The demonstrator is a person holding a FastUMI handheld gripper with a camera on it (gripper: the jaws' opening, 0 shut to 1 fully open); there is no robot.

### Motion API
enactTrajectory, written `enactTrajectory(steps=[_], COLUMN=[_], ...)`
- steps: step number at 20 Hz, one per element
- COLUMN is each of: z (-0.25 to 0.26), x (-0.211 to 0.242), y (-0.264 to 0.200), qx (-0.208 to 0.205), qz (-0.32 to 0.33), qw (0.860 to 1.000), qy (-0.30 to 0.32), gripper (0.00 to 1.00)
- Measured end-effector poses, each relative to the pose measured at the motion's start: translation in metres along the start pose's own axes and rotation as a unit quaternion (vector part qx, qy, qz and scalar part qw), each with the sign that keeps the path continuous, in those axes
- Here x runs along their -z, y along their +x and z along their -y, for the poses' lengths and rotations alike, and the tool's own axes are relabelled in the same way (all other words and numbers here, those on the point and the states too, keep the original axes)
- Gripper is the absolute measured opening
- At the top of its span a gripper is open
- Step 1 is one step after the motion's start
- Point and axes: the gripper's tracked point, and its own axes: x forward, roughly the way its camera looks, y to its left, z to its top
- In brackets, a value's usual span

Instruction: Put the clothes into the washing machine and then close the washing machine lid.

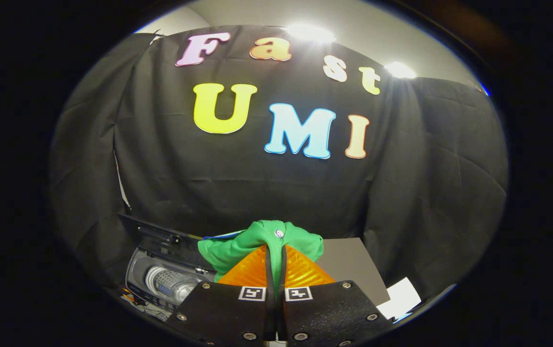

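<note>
A black cloth wall point(276, 183) fills the background. Below and to the left of the tongs, the washer point(161, 279) stands with its lid point(153, 231) raised and its drum point(170, 284) showing. A grey bench point(353, 270) lies to the right, with a white sheet point(404, 299) beside it. The tongs point(275, 262) are pressed nearly together, pinching a green garment point(257, 243) that bunches just ahead of the fingers, above and right of the drum.

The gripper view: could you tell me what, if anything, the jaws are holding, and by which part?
The gripper is shut on the green garment, pinching a bunched fold near a small button; the rest bulges beyond the jaws, lifted beside the open washing machine.
</note>
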Motion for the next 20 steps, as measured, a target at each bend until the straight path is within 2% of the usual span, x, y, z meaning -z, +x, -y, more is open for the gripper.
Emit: enactTrajectory(steps=[9,20], z=[-0.100,-0.231], x=[-0.019,0.029], y=[-0.018,0.013], qx=[-0.034,-0.044], qz=[0.013,-0.043], qw=[0.999,0.997], qy=[-0.013,-0.042], gripper=[0.01,0.01])
